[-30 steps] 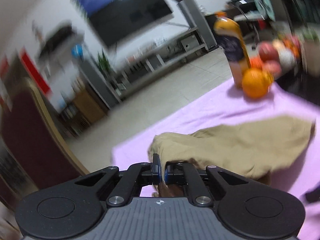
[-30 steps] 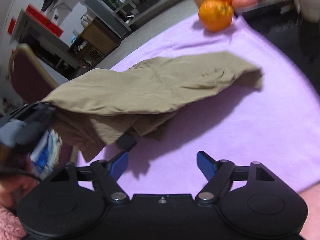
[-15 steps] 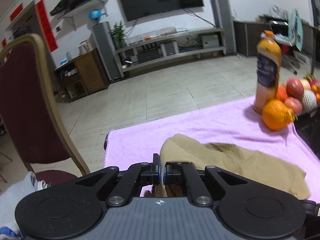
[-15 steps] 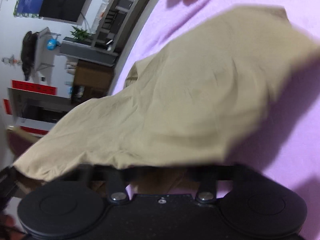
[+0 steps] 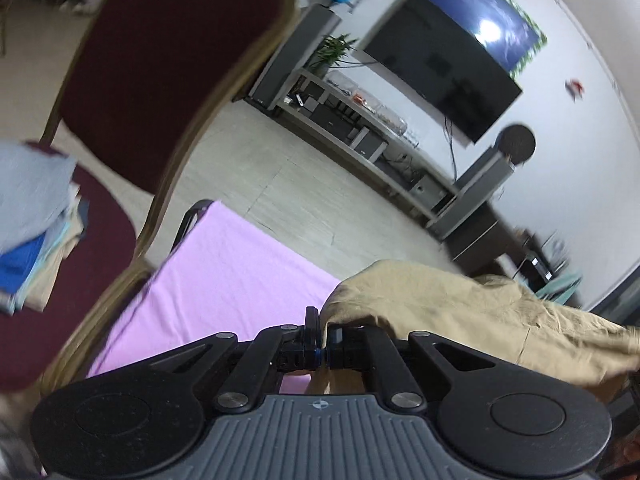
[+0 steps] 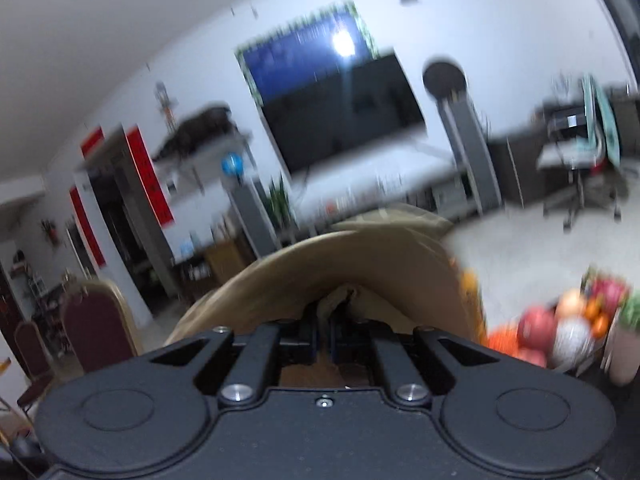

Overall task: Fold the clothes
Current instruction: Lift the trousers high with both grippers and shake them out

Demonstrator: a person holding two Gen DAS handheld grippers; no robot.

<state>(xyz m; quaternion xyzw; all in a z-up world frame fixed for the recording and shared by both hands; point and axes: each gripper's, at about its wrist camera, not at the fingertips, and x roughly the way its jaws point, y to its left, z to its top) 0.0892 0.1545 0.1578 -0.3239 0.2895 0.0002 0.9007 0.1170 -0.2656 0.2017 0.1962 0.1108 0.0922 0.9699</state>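
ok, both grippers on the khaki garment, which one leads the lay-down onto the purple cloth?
Left, probably. Left gripper pinches the khaki garment just above the purple cloth; the right gripper faces the room, no cloth visible.

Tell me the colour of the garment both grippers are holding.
Plain khaki tan garment, no pattern; clearest in the left wrist view.

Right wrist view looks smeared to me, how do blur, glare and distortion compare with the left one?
Right wrist view: heavy motion blur over the room and fruit, a bright glare spot on the television. Left wrist view: sharper, though the chair edge smears; the television glare repeats; fisheye bends both.
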